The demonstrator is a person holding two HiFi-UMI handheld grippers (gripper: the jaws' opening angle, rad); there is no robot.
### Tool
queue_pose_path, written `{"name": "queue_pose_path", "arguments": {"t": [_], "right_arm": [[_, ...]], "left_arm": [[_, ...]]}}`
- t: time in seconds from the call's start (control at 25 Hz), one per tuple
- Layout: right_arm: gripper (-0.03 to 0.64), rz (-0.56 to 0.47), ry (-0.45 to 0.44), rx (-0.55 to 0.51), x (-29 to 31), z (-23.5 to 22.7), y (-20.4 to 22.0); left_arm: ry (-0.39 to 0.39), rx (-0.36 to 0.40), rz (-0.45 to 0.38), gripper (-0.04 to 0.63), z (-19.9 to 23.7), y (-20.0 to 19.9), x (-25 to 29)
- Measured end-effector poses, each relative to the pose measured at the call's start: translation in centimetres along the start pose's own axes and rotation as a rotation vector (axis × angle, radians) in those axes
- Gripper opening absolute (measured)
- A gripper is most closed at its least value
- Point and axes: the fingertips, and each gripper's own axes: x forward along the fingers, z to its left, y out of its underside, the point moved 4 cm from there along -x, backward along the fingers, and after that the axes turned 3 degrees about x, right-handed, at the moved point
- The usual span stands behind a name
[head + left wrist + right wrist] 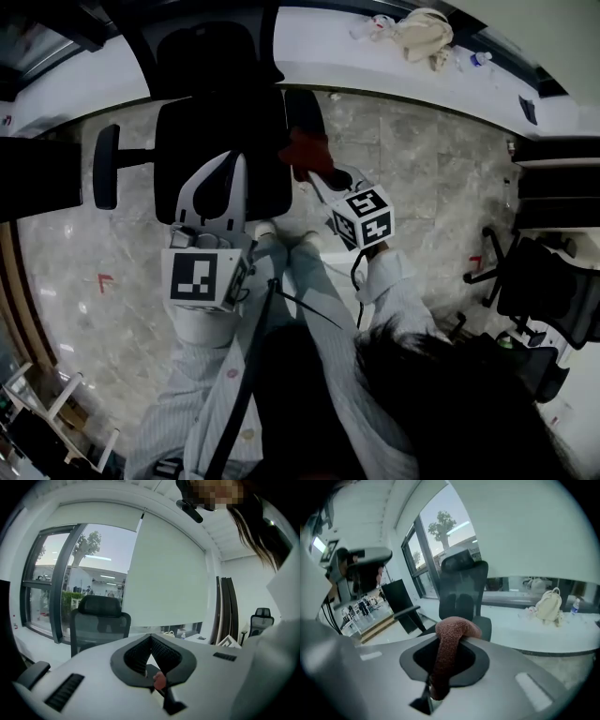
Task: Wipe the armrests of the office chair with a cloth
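Note:
The black office chair point(220, 141) stands in front of me, one armrest point(106, 167) out at its left and the other armrest point(305, 117) at its right. My right gripper point(314, 173) is shut on a reddish cloth point(305, 150), held just over that right armrest. In the right gripper view the cloth point(447, 644) hangs from the jaws, with the chair point(464, 592) beyond. My left gripper point(234, 164) hovers over the seat, shut with nothing in it. In the left gripper view its tips point(150, 637) meet in front of the chair back point(98, 620).
A white curved desk point(328, 47) runs behind the chair, carrying a cream bag point(422, 33) and a small bottle point(480, 58). Another black chair point(544, 291) stands at the right. The floor is grey marble tile point(422, 159). Windows lie beyond the desk.

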Motion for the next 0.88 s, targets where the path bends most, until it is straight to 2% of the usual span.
{"name": "queue_pose_path", "arguments": {"t": [0.28,0.44,0.64,0.88], "right_arm": [[0.034,-0.414,-0.028,-0.074,-11.4,7.6,-12.6],[0.034,-0.586,0.022,-0.135,-16.9,11.8,-16.8],[0.032,-0.654,0.075,-0.190,-19.7,15.1,-17.4],[0.031,-0.659,0.054,-0.215,-19.4,16.7,-17.5]], "left_arm": [[-0.069,-0.002,-0.158,0.003,-0.3,-5.3,-5.1],[-0.052,0.020,-0.223,0.003,-1.0,-8.4,-7.2],[-0.005,0.068,-0.260,0.003,-2.0,-10.2,-8.5],[0.003,0.120,-0.290,0.003,-1.6,-11.3,-9.4]]}}
